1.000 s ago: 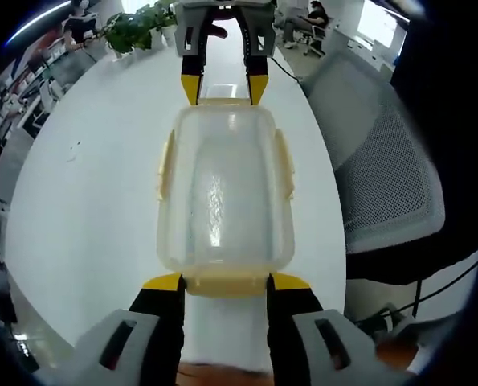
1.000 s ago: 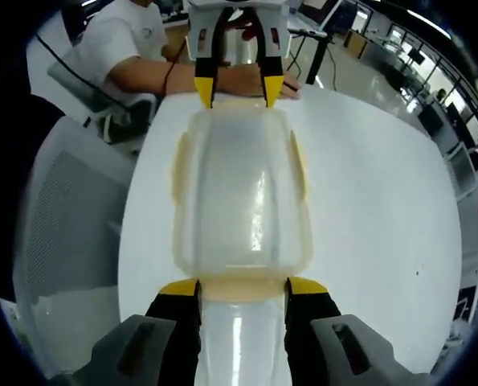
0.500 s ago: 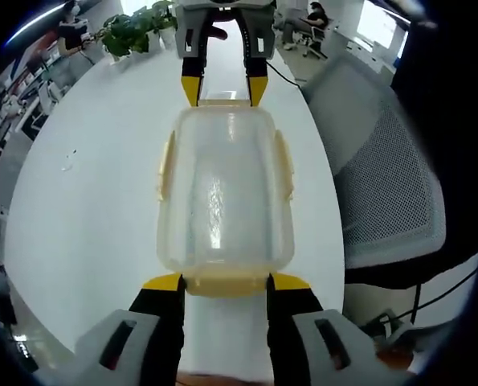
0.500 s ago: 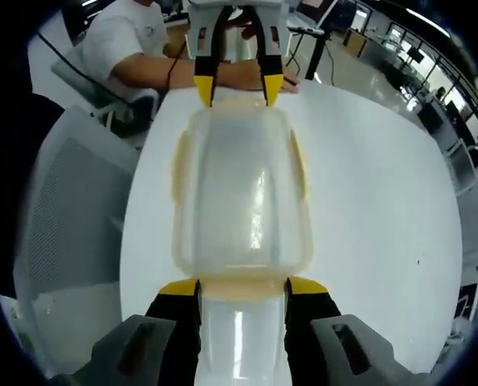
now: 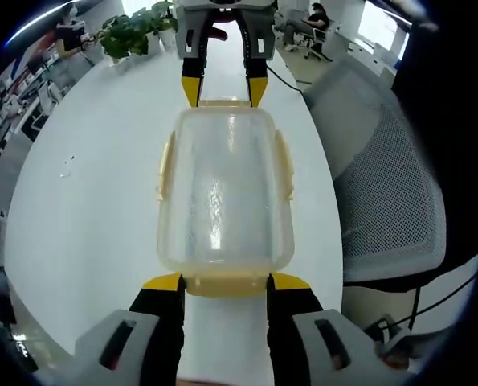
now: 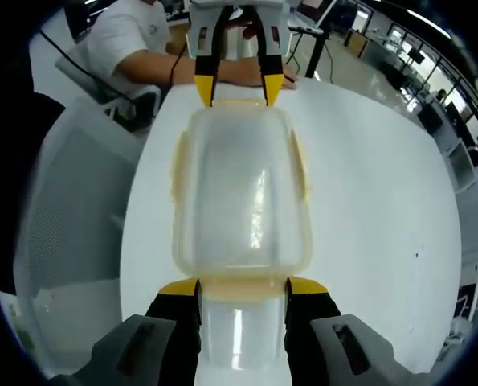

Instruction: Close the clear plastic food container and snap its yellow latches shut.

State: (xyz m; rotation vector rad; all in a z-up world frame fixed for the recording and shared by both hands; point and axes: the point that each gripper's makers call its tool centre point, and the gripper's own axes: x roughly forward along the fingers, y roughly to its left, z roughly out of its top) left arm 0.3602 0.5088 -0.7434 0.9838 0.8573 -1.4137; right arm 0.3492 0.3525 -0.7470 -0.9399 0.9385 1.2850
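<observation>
The clear plastic food container [image 5: 225, 193] has its lid on and is held lengthwise between my two grippers. My left gripper [image 5: 226, 283] is shut on the yellow end latch [image 5: 226, 286] nearest it. At the far end, my right gripper [image 5: 223, 90] grips the opposite end latch. In the right gripper view the same container [image 6: 240, 197] runs from my right gripper [image 6: 243, 287] up to the left gripper [image 6: 239, 88]. Yellow side latches [image 5: 165, 167] [image 5: 284, 165] lie along both long sides, flaring slightly outward.
A round white table [image 5: 86, 201] lies under the container. A grey mesh chair [image 5: 387, 185] stands at the table's edge, also seen as the chair [image 6: 70, 209]. A person's arm [image 6: 154, 72] rests on the far edge. Potted plants [image 5: 130, 32] stand at the back.
The container stays fixed between both pairs of jaws, while table, chair and background drift slightly behind it. Both grips are unchanged.
</observation>
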